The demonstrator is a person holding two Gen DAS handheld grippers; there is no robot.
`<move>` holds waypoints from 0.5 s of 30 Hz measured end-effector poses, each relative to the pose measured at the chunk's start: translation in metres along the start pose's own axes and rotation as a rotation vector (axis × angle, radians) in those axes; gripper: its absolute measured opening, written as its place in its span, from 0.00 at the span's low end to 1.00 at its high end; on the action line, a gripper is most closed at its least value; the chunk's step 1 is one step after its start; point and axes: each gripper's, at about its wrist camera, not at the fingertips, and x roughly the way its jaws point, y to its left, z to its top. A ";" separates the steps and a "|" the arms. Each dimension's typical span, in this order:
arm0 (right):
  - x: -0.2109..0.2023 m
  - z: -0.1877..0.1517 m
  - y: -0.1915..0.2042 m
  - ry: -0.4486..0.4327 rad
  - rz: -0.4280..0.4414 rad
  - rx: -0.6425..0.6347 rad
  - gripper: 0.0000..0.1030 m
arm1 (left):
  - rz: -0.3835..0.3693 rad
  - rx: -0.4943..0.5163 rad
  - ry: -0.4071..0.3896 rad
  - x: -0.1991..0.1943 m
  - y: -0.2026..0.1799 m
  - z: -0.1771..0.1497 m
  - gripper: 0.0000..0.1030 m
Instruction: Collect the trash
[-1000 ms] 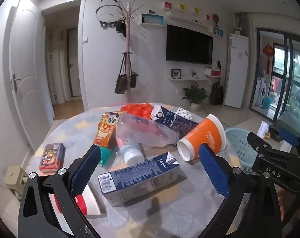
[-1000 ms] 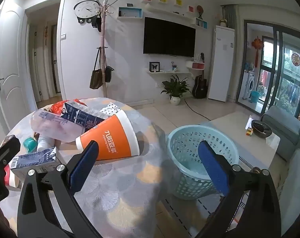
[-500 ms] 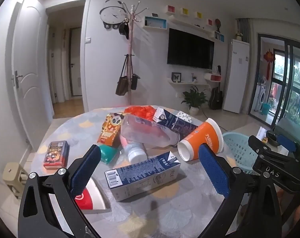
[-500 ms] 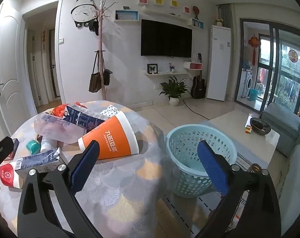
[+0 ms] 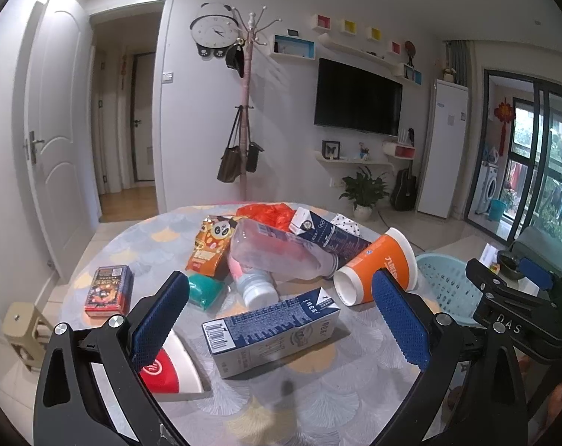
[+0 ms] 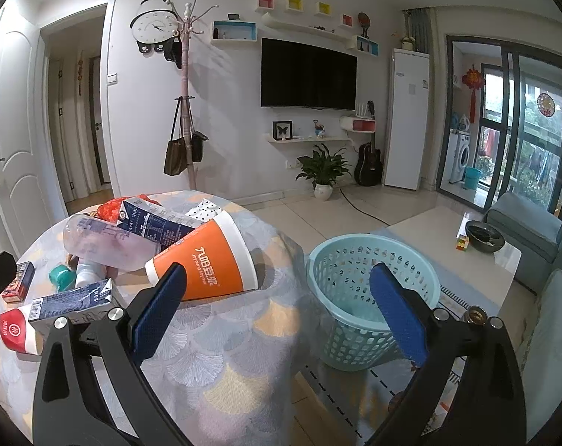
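You can read "DAS" in white letters on the black body of the right gripper (image 5: pixel 508 327), just right of the pale blue plastic basket (image 5: pixel 444 290). Print on the cartons and cups is too small to read.

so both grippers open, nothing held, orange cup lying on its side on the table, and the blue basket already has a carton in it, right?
Not quite: the blue basket holds no carton; what shows of its inside in the right wrist view is bare. The rest stands: left gripper and right gripper are open and hold nothing, and the orange cup lies on its side on the table.
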 end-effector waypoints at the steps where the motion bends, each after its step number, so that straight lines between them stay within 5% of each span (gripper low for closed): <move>1: 0.000 0.000 0.000 0.000 0.000 0.000 0.91 | -0.001 0.000 0.000 0.000 0.000 0.000 0.93; 15: 0.001 0.000 -0.003 0.004 -0.001 0.006 0.91 | -0.012 -0.001 0.003 -0.003 -0.001 0.000 0.93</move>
